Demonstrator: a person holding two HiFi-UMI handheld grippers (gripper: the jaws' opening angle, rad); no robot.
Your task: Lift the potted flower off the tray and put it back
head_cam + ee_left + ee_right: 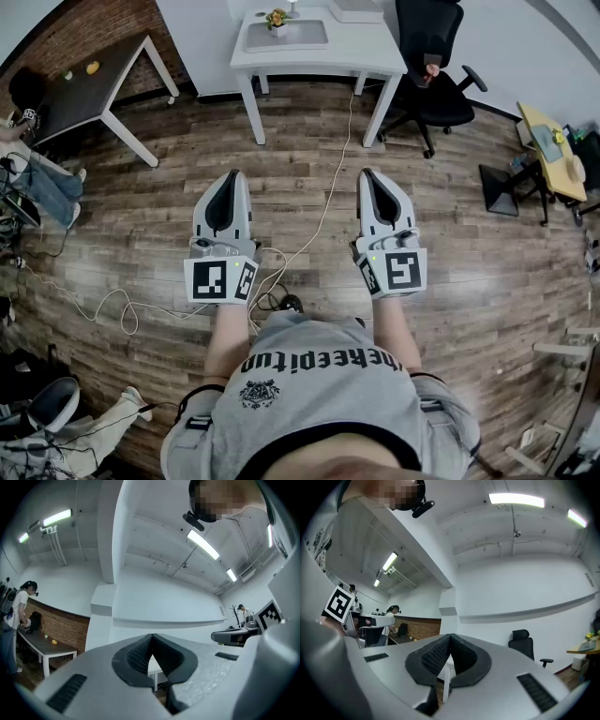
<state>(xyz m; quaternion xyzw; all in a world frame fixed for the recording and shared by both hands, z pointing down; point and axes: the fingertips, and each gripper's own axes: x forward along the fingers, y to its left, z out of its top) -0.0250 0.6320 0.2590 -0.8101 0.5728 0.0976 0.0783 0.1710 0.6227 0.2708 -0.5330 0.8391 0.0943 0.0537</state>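
**Both tongs shut, flower on its tray**

Head view: the person is holding the grey left tongs [232,178] and the grey right tongs [367,176] above the wooden plank floor [309,187]. They are well apart from the white table [309,58], where the small potted flower with orange blooms [277,19] is standing on the pale rectangular tray [298,39].

Left gripper view: the left tongs [151,639] are pressing together, pinching nothing.

Right gripper view: the right tongs [450,639] are likewise pressing together, empty.
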